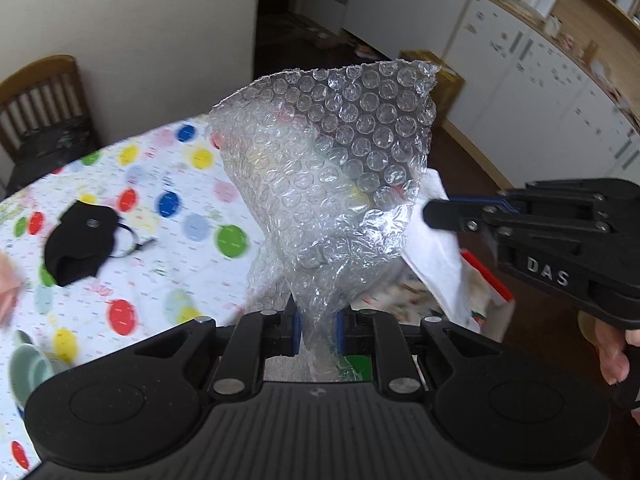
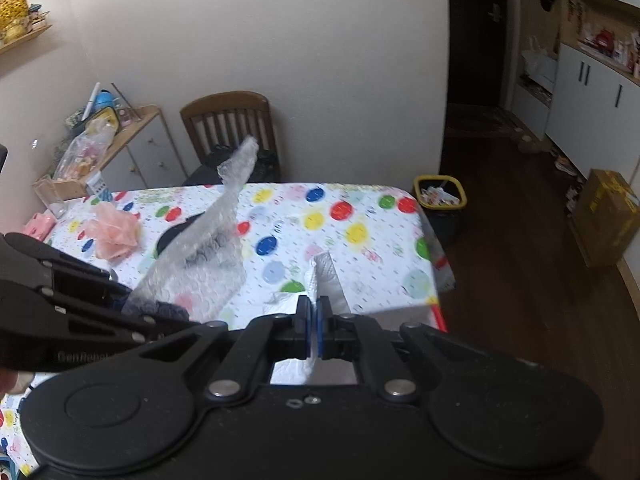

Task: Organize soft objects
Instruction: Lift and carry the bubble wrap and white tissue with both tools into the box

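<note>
My left gripper (image 1: 316,330) is shut on a sheet of clear bubble wrap (image 1: 336,168) and holds it up above the table; the wrap also shows in the right wrist view (image 2: 208,248). My right gripper (image 2: 314,330) is shut on a white paper towel (image 2: 324,280), which hangs from it in the left wrist view (image 1: 440,256). The right gripper (image 1: 430,210) is to the right of the bubble wrap. A black pouch (image 1: 80,240) and a pink mesh pouf (image 2: 114,234) lie on the table.
The table has a white cloth with coloured dots (image 2: 340,232). A wooden chair (image 2: 232,128) stands behind it. A yellow-rimmed bin (image 2: 440,200) stands at the far right corner. A cardboard box (image 2: 604,216) sits on the floor. Green cups (image 1: 28,364) stand at the left.
</note>
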